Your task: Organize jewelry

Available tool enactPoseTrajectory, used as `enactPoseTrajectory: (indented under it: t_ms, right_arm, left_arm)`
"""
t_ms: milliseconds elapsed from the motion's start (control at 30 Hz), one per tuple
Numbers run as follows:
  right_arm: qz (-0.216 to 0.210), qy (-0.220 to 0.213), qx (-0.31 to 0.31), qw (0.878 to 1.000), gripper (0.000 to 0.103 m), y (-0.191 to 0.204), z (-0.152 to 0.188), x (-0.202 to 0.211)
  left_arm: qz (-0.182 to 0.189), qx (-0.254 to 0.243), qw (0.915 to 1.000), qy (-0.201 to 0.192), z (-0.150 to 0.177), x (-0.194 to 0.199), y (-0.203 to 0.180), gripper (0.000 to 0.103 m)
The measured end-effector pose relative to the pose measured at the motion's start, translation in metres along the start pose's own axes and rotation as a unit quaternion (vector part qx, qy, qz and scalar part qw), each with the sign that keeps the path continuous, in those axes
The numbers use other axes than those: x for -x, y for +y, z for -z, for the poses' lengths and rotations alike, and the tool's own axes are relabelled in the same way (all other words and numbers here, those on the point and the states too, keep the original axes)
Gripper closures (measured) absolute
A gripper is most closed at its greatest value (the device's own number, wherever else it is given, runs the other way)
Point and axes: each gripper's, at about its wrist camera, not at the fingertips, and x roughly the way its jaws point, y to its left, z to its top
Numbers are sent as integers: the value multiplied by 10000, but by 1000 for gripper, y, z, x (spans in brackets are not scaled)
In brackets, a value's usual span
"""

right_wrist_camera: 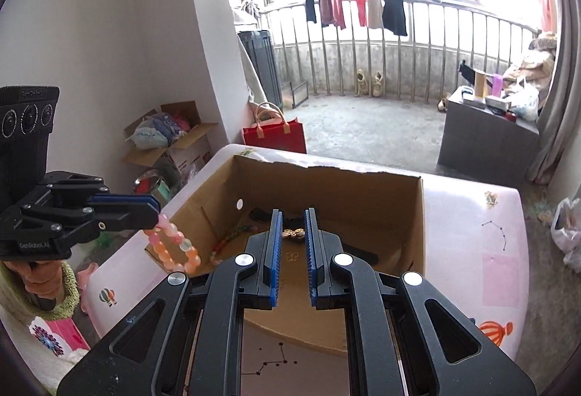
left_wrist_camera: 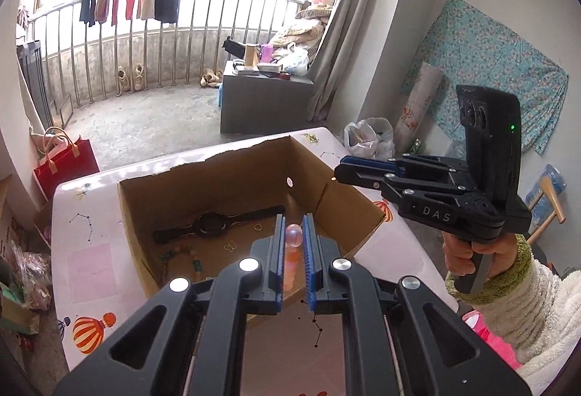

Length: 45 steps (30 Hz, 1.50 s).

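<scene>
Left view: my left gripper point(left_wrist_camera: 293, 243) is clamped on the pink bead bracelet point(left_wrist_camera: 292, 256), which hangs between the blue pads above the cardboard box point(left_wrist_camera: 232, 196). The grip is only on a bead or two, so a jolt could roll it free. My right gripper point(left_wrist_camera: 341, 171) is clenched beside the box.

Right view: my right gripper point(right_wrist_camera: 293, 238) pinches a small gold butterfly charm point(right_wrist_camera: 295, 233) over the box. It's tiny; any slack and it drops among the watch point(right_wrist_camera: 259, 214) and other pieces, or snags. The bracelet point(right_wrist_camera: 174, 247) dangles outside the box wall and could fall onto the table point(right_wrist_camera: 472, 214).
</scene>
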Motion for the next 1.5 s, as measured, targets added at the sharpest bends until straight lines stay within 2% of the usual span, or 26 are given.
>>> enactPoseTrajectory:
  t_ms: [300, 433, 533, 600, 633, 667, 833, 900, 1000, 1133, 1267, 1367, 1500]
  right_arm:
    - [61, 52, -255, 9996, 93, -43, -10, -20]
    - [131, 19, -340, 9993, 93, -57, -9, -24]
    - [152, 30, -457, 9988, 93, -68, -7, -28]
    - [155, 61, -536, 9984, 93, -74, -5, -31]
    - [158, 81, -566, 9982, 93, -75, -4, -31]
    - [161, 106, -581, 9981, 93, -76, -4, -33]
    - [-30, 376, -628, 9973, 93, -73, -2, -46]
    - [-245, 611, -632, 9958, 93, -66, -3, -56]
    - [-644, 1134, -600, 9896, 93, -49, -2, -78]
    - [-979, 2092, -544, 9715, 93, -31, 3, -118]
    - [-1040, 2941, -516, 9487, 93, -17, 15, -155]
    - [-1004, 3358, -512, 9351, 92, -11, 20, -172]
    - [-910, 3631, -540, 9257, 90, -13, 23, -181]
  left_arm:
    - [554, 320, 9940, 888, -26, -102, -7, 94]
    - [842, 536, 9868, 1274, -34, -152, -11, 94]
    - [795, 498, 9832, 1565, -36, -185, -16, 94]
    - [701, 572, 9772, 1919, -31, -204, -14, 84]
    - [717, 672, 9745, 2017, -27, -208, -10, 75]
    - [744, 783, 9732, 2029, -24, -208, -6, 73]
    - [603, 1066, 9786, 1653, -26, -175, 23, 69]
    - [411, 1103, 9830, 1408, -26, -153, 36, 66]
    - [-74, 995, 9896, 1033, -24, -118, 52, 61]
    - [-598, 967, 9910, 706, -16, -78, 74, 53]
    - [-1008, 1091, 9878, 471, -1, -46, 97, 47]
    - [-1228, 1205, 9843, 392, 12, -28, 110, 44]
    - [-1372, 1334, 9806, 417, 27, -15, 119, 42]
